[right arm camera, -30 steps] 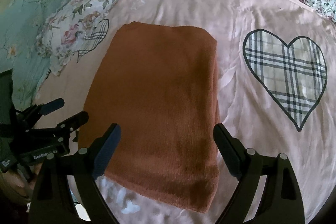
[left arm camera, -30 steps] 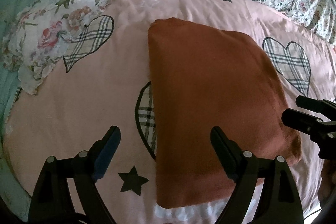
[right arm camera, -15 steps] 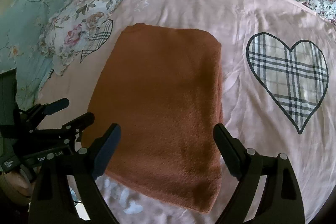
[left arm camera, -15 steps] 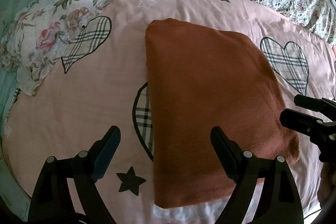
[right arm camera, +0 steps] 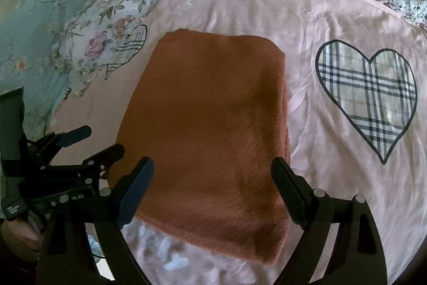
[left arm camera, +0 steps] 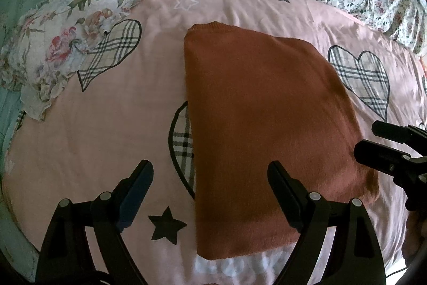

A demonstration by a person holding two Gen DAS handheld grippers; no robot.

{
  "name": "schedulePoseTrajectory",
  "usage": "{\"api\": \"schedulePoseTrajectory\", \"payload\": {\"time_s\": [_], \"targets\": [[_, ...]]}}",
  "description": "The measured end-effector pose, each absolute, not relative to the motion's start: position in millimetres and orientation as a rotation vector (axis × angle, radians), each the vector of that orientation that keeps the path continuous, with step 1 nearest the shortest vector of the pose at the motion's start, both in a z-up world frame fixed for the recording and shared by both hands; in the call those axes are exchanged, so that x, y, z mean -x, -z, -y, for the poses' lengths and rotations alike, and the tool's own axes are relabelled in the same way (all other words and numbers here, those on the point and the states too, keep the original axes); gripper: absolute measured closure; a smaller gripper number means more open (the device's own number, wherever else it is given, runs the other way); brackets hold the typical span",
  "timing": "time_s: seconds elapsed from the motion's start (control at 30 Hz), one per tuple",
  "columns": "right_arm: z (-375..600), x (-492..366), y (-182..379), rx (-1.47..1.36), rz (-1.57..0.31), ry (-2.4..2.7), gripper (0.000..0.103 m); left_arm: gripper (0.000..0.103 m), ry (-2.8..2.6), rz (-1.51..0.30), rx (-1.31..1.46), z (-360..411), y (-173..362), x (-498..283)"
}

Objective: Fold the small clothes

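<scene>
Folded rust garment (left arm camera: 267,130) lies flat on the pink heart-print sheet (left arm camera: 106,130), unmoved since a second ago.

Left gripper (left arm camera: 210,186) and right gripper (right arm camera: 213,183) have eased back slightly; both are spread wide, empty, hovering over its near edge.

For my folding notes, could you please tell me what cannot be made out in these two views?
- Folded rust garment: the layers underneath are hidden by its own top layer in both views.
- White print on the pink sheet near the garment's front edge: blurred, partly covered.
- Right gripper in the left wrist view: cut off by the edge.
</scene>
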State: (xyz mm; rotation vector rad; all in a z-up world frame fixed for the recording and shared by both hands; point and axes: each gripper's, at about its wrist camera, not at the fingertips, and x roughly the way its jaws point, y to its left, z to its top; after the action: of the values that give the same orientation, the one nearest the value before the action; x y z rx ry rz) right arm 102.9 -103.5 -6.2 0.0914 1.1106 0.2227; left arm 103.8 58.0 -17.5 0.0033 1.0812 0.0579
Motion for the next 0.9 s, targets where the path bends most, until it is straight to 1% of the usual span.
{"api": "schedulePoseTrajectory", "payload": {"time_s": [0.9], "targets": [[102.0,-92.8,4.6,-0.092,-1.108,-0.223,0.013,0.015,-0.025,-1.07,-0.016,-58.0,14.2,-96.5]]}}
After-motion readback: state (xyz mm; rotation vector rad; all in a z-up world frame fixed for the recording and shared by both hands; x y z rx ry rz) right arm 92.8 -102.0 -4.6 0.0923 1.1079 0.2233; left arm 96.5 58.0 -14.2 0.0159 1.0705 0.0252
